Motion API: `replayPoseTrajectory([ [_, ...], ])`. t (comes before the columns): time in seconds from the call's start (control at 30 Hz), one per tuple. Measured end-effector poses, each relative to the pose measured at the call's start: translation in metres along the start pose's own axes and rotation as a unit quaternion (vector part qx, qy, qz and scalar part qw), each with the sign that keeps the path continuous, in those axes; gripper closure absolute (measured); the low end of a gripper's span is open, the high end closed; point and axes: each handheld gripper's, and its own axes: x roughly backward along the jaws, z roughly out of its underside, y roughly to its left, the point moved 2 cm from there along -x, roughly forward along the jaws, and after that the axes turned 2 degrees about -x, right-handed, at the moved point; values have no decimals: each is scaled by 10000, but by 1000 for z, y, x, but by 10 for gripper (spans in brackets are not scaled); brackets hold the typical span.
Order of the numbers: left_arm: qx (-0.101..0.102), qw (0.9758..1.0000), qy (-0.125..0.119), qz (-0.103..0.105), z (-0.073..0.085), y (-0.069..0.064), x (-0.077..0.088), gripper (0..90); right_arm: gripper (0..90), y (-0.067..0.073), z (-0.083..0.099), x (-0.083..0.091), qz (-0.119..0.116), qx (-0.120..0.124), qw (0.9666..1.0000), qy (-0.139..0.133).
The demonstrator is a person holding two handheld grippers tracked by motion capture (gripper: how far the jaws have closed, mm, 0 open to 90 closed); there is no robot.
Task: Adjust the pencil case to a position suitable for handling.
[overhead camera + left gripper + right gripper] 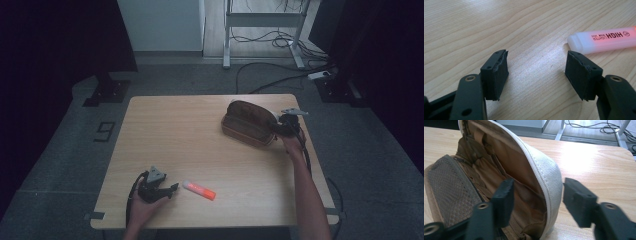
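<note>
In the high view, a brown pencil case [248, 123] is seen lying open on the far right part of the wooden table [200, 145], with the right gripper [278, 127] held against its right end. The left gripper [172, 189] is held low near the front left edge, and a pink highlighter [199, 190] lies just beside its tips, to their right. In the left gripper view, the jaws are seen spread wide over bare wood, nothing being held between them; the highlighter [602, 39] lies on the table just past the right-hand pad [576, 72], apart from it. In the right gripper view, the pale raised flap of the pencil case [544, 172] is straddled by half-open jaws: one pad [505, 200] is set inside the lined interior, the other outside the flap, and a gap is visible between the outer pad and the fabric, so the flap is not yet clamped.
</note>
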Motion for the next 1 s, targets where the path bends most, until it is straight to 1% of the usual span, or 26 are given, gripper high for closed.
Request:
replayPoseTrajectory([
  [0.17, 0, 10000, -1, -2, 0, 0, 0, 346, 608, -1, 1, 0, 8, 37, 10000, 6],
  [0.23, -2, 10000, 0, -3, 0, 0, 0, 346, 672, -2, 1, 1, -76, 49, 10000, -7],
  [0.3, -9, 10000, 2, -12, 0, 0, 0, 346, 707, -2, 0, 1, -108, 105, 9999, -12],
  [0.4, -19, 10000, 1, -22, 0, 0, 0, 347, 757, -1, 1, 1, -28, 180, 9998, -7],
  [0.53, -7, 10000, 4, -10, 0, 0, 0, 347, 790, -1, 2, 1, -84, 151, 9998, -26],
  [0.7, -3, 10000, 0, -3, 0, 0, 0, 347, 808, 2, 1, 4, -191, 257, 9994, -153],
  [0.8, -8, 10000, 2, -8, 0, 0, 0, 346, 814, 6, -1, 7, -248, 314, 9988, -266],
  [1.0, -8, 10000, 1, -5, 0, 0, 0, 347, 818, 11, -5, 16, -412, 345, 9973, -496],
])
